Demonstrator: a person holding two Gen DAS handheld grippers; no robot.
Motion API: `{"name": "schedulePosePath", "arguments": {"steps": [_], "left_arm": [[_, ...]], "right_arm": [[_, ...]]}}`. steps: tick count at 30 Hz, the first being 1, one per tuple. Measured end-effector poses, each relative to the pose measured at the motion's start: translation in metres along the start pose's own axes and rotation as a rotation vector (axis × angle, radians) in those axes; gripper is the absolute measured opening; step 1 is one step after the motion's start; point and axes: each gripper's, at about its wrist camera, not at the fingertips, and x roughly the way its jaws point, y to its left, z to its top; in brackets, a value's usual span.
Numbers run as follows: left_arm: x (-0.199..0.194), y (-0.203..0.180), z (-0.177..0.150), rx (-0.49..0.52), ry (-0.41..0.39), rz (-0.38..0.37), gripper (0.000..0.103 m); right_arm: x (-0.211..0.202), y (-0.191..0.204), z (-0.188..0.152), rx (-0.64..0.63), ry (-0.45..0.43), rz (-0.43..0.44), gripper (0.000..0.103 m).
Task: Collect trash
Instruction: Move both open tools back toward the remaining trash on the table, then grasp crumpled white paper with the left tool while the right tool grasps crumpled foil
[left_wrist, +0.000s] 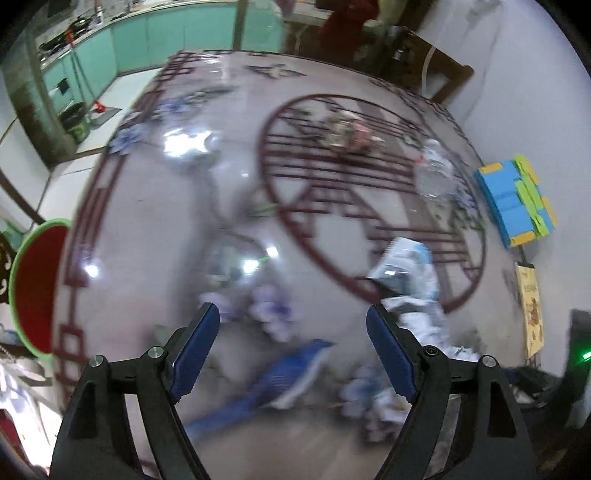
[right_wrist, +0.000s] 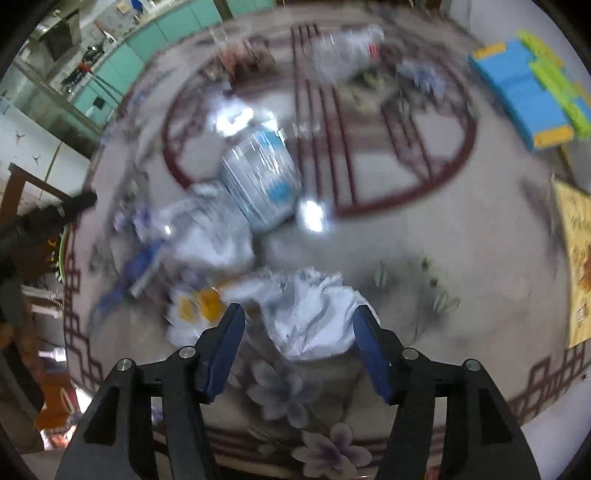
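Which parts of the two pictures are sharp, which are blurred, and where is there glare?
Left wrist view: the left claw is sharp, the patterned table smeared, with white glare spots on it. Right wrist view: the right claw is sharp, the crumpled white wrapper and the blue-white package streaked, with glare beside the package; fisheye bends both.

The left gripper (left_wrist: 293, 341) is held above a glossy patterned table (left_wrist: 155, 206), jaws spread wide with nothing between them. A blue-and-white wrapper (left_wrist: 400, 269) and crumpled white paper (left_wrist: 424, 317) are seen just beyond the right fingertip — a blue flat packet (left_wrist: 280, 373) lies nearer. A clear plastic bottle (left_wrist: 432, 170) rests farther off. A red bin with green rim (left_wrist: 35, 284) stands at the table's left edge. Much is motion-blurred.
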Motion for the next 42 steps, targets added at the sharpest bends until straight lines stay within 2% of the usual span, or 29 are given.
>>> {"name": "schedulePosePath", "arguments": {"steps": [3, 4, 5, 7, 12, 15, 16, 17, 18, 19, 21, 25, 30, 37, 42], "left_arm": [[0.002, -0.027, -0.006, 0.029, 0.004, -0.007, 0.082], [0.004, -0.035, -0.008, 0.036, 0.01, -0.011, 0.082], [0.005, -0.044, -0.011, 0.045, 0.02, -0.018, 0.082], [0.009, -0.06, -0.015, 0.063, 0.036, -0.026, 0.082], [0.032, -0.088, -0.019, 0.092, 0.1, -0.072, 0.082], [0.045, -0.094, -0.021, 0.093, 0.127, -0.065, 0.082], [0.049, -0.095, -0.021, 0.089, 0.135, -0.062, 0.077], [0.052, -0.094, -0.021, 0.085, 0.144, -0.067, 0.07], [0.055, -0.093, -0.021, 0.076, 0.157, -0.085, 0.053], [0.057, -0.09, -0.02, 0.056, 0.172, -0.118, 0.049], [0.053, -0.09, -0.018, 0.059, 0.16, -0.108, 0.046], [0.034, -0.088, -0.01, 0.068, 0.103, -0.096, 0.046], [0.006, -0.071, 0.0, 0.056, 0.026, -0.056, 0.046], [-0.01, -0.029, 0.008, -0.007, -0.022, 0.023, 0.046], [-0.017, 0.001, 0.009, -0.061, -0.041, 0.048, 0.046]], "right_arm": [[0.011, -0.015, -0.003, 0.003, 0.001, 0.05, 0.059], [0.013, -0.021, -0.002, 0.009, -0.003, 0.076, 0.053], [0.012, -0.025, 0.001, 0.01, -0.006, 0.103, 0.051], [0.006, -0.033, 0.005, -0.001, -0.025, 0.106, 0.047], [-0.028, -0.059, 0.023, 0.043, -0.149, 0.094, 0.047], [-0.045, -0.073, 0.032, 0.066, -0.195, 0.075, 0.047], [-0.048, -0.076, 0.033, 0.068, -0.202, 0.073, 0.047], [-0.052, -0.078, 0.034, 0.067, -0.211, 0.069, 0.047], [-0.054, -0.078, 0.034, 0.064, -0.214, 0.067, 0.047], [-0.057, -0.077, 0.034, 0.06, -0.216, 0.066, 0.047], [-0.059, -0.074, 0.032, 0.05, -0.217, 0.073, 0.047], [-0.067, -0.068, 0.035, 0.034, -0.233, 0.098, 0.047], [-0.076, -0.039, 0.05, -0.033, -0.282, 0.113, 0.047], [-0.082, 0.002, 0.07, -0.116, -0.301, 0.139, 0.048], [-0.076, 0.037, 0.075, -0.178, -0.289, 0.152, 0.048]]}}
